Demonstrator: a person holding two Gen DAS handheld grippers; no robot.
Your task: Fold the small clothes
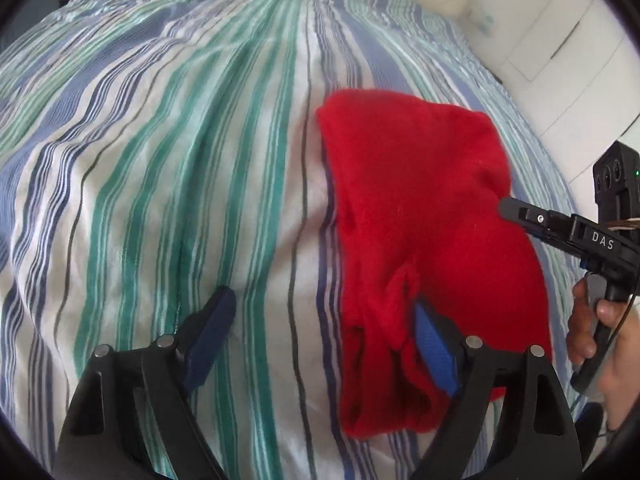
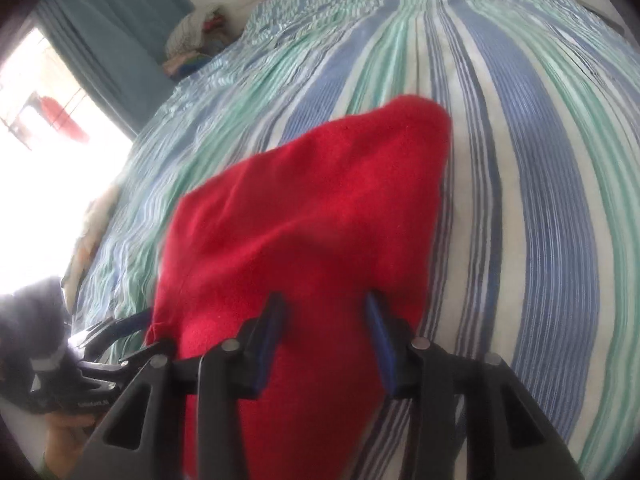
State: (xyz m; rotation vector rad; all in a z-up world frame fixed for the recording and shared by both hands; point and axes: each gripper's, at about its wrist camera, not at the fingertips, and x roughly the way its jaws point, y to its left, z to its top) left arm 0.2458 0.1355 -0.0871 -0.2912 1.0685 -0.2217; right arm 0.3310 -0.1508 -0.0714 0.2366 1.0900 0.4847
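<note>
While both grippers sit at the near end of the garment, status as follows.

garment: red fleece piece [image 1: 424, 208] lies on the striped bed cover [image 1: 168, 184], right of centre in the left wrist view, already doubled into a rough wedge running near to far; near edge rumpled.
left gripper [image 1: 320, 344]: fingers spread wide. Right finger [image 1: 434, 354] is tucked at or under a rumpled fold on the garment's near left edge; left finger [image 1: 210, 334] is out over bare bed cover. Nothing pinched.
right gripper [image 2: 324, 336]: fingers part-way apart, straddling the near portion of the cloth in its own view. Picture is blurred, so cannot tell whether the pads press the fleece or just sit on it. In the left wrist view it shows at the garment's right edge, held by a hand [image 1: 592, 332].
step, my read: mid-fold, setting up grips on the near edge for another fold.
next move needs: left fingers to close on the near left fold, catching all layers; right side to get a matching hold; then lift together and carry near edge toward the far end, keeping edges aligned.
risk: thick fleece may slip or only the top layer gets caught.
</note>
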